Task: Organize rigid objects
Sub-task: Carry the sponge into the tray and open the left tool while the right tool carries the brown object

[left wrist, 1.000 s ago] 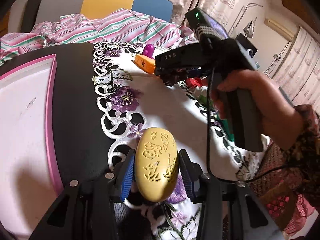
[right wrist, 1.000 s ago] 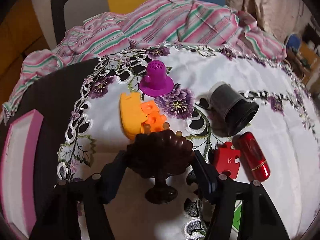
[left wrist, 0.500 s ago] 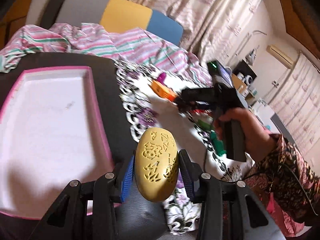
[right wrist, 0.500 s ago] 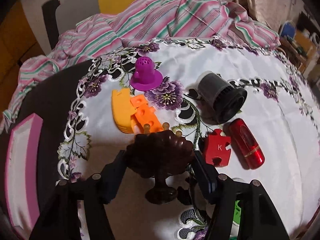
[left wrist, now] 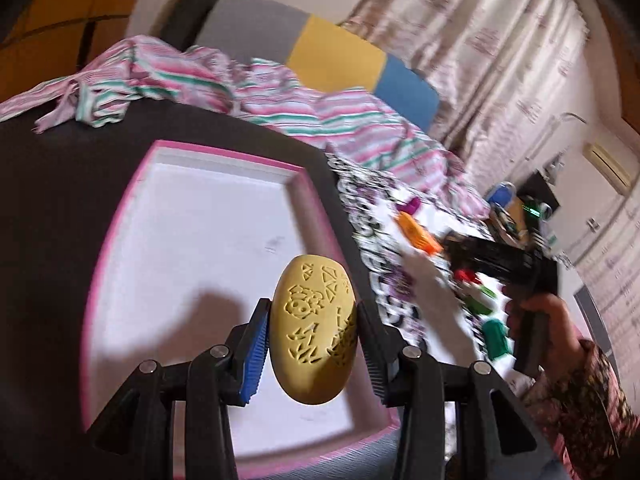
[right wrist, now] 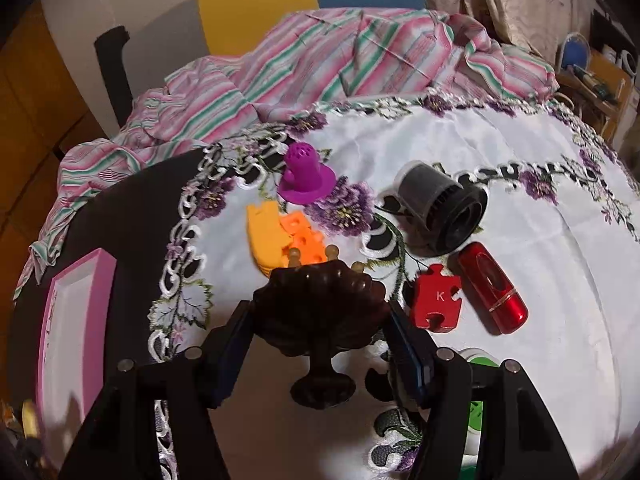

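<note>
Your yellow carved egg [left wrist: 313, 335] sits clamped in the left gripper [left wrist: 312, 344] above the bare pink tray [left wrist: 224, 158]; your right gripper [right wrist: 320, 330] grips the dark wooden goblet [right wrist: 320, 312]. Nothing is trayed yet, and the purple cap [right wrist: 306, 178] and red puzzle piece [right wrist: 437, 301] wait on the cloth.

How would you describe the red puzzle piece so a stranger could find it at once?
Start at the white flowered cloth. Near its middle a black cup lies on its side; just below it sits the red puzzle piece. Unlike the rounded red tube beside it, it is flat and marked K.
</note>
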